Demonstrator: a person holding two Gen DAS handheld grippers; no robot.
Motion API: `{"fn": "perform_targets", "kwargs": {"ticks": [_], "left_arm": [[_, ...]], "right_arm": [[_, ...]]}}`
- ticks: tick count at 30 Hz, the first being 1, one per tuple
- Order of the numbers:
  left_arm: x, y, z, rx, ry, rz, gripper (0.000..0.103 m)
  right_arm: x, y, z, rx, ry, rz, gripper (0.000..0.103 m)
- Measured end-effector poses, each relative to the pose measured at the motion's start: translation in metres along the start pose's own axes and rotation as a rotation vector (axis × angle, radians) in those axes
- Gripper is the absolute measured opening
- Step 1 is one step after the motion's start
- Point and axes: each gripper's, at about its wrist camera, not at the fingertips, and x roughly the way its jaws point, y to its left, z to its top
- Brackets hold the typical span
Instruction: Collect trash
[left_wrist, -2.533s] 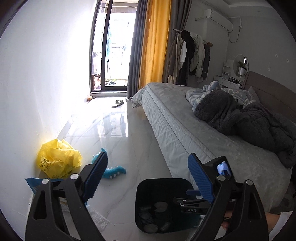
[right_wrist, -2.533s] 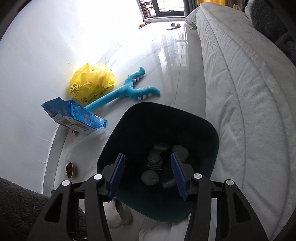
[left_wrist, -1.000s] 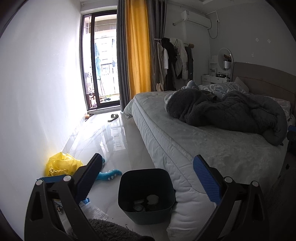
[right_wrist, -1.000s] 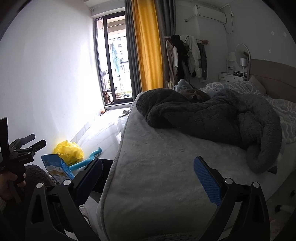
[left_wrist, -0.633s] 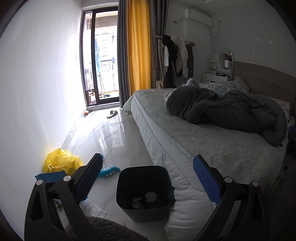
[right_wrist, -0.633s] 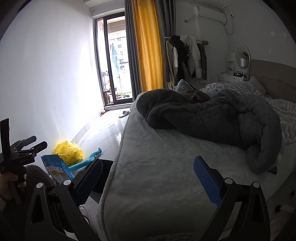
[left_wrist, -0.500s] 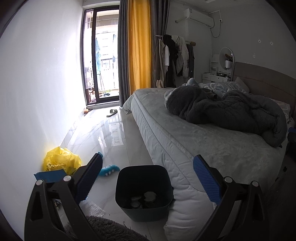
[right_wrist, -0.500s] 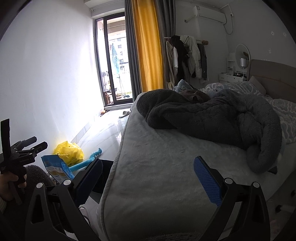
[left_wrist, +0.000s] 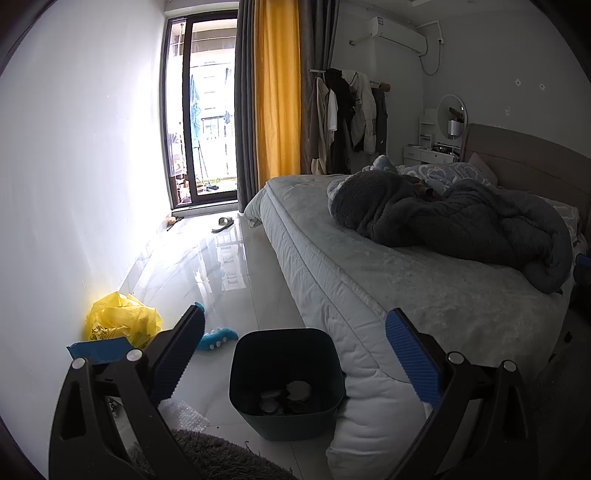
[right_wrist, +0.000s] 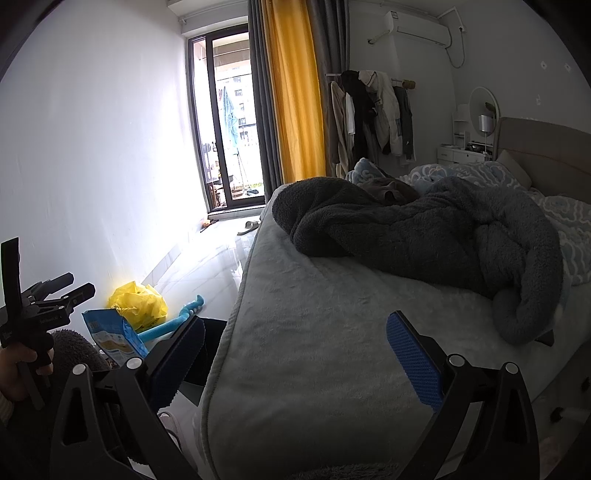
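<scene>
We held both grippers raised and level, neither one carrying anything: the left gripper (left_wrist: 295, 354) had its jaws spread wide with nothing between them, and the right gripper (right_wrist: 295, 356) stood equally wide apart over the bed (right_wrist: 332, 332). The dark bin (left_wrist: 286, 384), with a few pale scraps already in its bottom, stood on the floor (left_wrist: 236, 280) against the bed's near corner, low and straight ahead of our left jaws. What looked left to collect lay to the left of that bin, along the wall (left_wrist: 74, 184): the crumpled yellow bag (left_wrist: 120, 319) and, just in front of it, the blue packet (left_wrist: 98, 349). From the right wrist view the packet's long axis ran tilted, top leaning toward the wall. We judged our left hand the nearer one, since the right was over the mattress with the bin mostly hidden behind its left finger.
</scene>
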Motion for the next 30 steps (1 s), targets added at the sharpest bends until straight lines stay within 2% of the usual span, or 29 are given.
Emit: {"fn": "perform_targets", "kwargs": {"ticks": [30], "left_arm": [[0.0003,-0.0010,-0.0007,0.007,0.002,-0.004,0.100]], "right_arm": [[0.0001,0.0012,-0.0008,0.003,0.000,-0.002,0.100]]}}
